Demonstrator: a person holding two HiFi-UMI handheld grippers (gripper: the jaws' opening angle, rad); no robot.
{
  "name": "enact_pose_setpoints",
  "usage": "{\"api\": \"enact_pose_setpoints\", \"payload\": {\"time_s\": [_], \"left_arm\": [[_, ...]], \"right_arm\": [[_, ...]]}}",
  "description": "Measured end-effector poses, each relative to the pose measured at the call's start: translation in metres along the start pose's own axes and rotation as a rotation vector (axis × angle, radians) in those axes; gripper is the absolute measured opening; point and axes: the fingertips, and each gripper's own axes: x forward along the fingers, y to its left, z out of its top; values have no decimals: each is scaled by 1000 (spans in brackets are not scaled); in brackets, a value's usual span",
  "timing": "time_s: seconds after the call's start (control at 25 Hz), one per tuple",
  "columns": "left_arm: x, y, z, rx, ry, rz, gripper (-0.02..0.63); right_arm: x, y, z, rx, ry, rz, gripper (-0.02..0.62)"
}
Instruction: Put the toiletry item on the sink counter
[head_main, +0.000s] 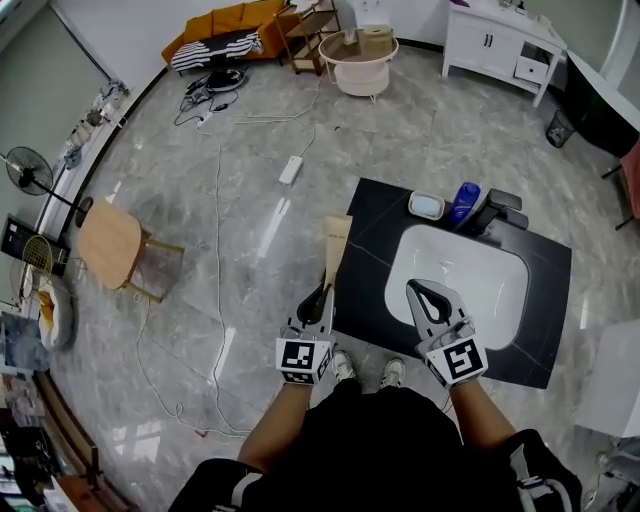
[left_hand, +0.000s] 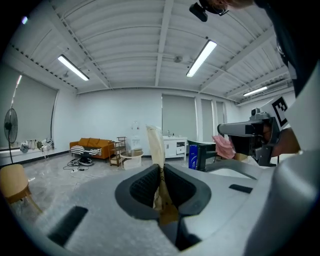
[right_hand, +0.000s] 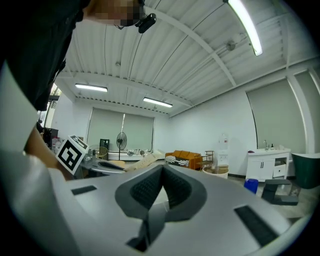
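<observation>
Two arms reach forward side by side: left claw (head_main: 324, 292) pinches a tan tube (head_main: 336, 242), right claw (head_main: 416, 289) pressed together.

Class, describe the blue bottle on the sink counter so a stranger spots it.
Find the black sink counter with its white basin. At its far edge, the deep-blue bottle stands between a white soap dish and a black tap; neither neighbour is dark blue.

Sink counter (head_main: 362, 282) (black) holds a soap dish (head_main: 426, 206) and blue bottle (head_main: 464, 203).
</observation>
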Motion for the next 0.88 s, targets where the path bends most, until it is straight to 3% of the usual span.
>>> {"api": "enact_pose_setpoints", "payload": {"time_s": [0.16,0.44,0.72,0.88], "left_arm": [[18,7,-17,-6,36,-24,43],[57,5,-79,-56,186,-65,41],[90,3,-142,-6,342,-85,43],[98,6,-167,-27,433,-75,43]], "right_arm": [[10,-1,-11,8,30,-2,6],[12,-8,-33,24,89,-22,6],[-1,-17,-52,41,143,-71,6],[-8,-19,-59,66,173,-92,6]]}}
